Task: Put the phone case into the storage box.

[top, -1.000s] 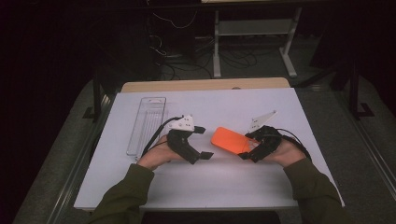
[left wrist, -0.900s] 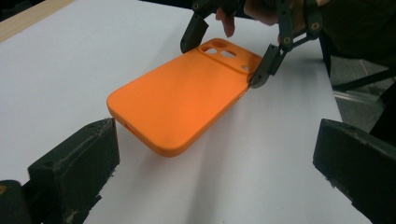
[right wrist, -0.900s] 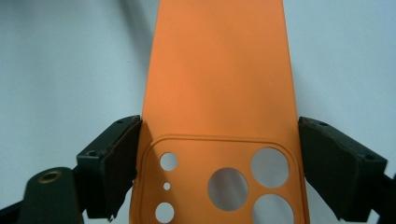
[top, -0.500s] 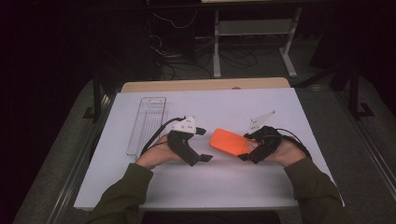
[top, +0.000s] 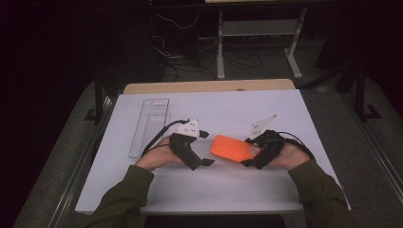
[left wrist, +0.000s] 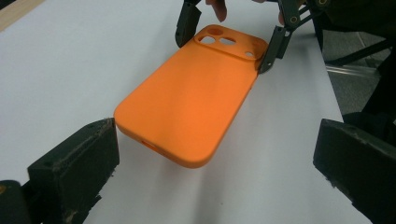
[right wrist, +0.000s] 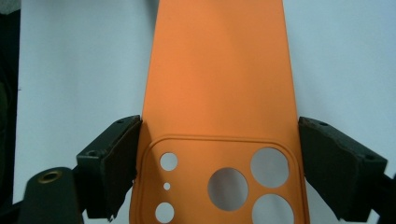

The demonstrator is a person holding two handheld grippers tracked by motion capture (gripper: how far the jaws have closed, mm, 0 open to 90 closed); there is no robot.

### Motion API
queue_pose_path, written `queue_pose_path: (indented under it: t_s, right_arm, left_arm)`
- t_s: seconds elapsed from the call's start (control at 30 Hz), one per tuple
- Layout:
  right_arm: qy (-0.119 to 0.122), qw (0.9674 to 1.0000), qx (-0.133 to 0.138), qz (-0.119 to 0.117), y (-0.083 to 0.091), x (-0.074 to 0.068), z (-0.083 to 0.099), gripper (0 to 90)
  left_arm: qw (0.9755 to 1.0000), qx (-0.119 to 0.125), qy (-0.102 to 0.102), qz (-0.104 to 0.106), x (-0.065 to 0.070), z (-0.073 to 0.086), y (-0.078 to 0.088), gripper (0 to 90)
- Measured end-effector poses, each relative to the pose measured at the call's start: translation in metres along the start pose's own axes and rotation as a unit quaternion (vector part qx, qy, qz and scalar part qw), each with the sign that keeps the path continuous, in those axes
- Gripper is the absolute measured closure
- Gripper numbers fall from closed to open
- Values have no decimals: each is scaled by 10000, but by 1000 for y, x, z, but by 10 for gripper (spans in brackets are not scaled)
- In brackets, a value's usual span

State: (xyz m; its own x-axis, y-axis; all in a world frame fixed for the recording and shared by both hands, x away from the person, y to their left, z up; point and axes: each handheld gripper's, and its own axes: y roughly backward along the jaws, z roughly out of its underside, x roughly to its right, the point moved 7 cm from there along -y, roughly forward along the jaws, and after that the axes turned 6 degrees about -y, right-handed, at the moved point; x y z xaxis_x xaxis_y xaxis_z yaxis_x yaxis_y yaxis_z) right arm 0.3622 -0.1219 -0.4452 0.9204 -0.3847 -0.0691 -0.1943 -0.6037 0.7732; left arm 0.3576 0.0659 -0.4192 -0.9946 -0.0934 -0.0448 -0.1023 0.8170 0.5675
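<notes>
White table: right tool pinches orange phone case, left tool spread, clear tray aside.

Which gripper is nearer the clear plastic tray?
Left. The left gripper sits just right of the clear plastic tray; the right gripper is farther right, clamping the orange phone case.
</notes>
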Motion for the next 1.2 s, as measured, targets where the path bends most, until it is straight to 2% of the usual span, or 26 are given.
queue_pose_path:
  t_s: [0.23,0.4,0.67,0.9,1.07,1.13,1.2]
  right_arm:
    - [179,9998,-34,-110,-4,-6,-3,152]
    - [286,9994,-69,-202,-6,-10,-5,153]
    - [400,9987,-145,-288,-10,-16,-6,153]
    - [459,9981,-184,-362,-13,-20,-7,152]
    - [537,9975,-210,-418,-14,-23,-9,153]
    - [556,9972,-228,-436,-15,-25,-9,152]
    - [589,9970,-230,-450,-16,-26,-10,152]
  left_arm:
    - [9999,-15,-53,99,2,-1,0,0]
    - [9997,-112,-104,209,6,1,-1,0]
    - [9994,-188,-179,238,7,2,-3,0]
    - [9992,-225,-148,297,10,5,-7,0]
    - [9988,-234,-212,384,12,5,-10,0]
    - [9984,-306,-266,405,13,6,-10,0]
    - [9984,-301,-228,421,14,6,-11,0]
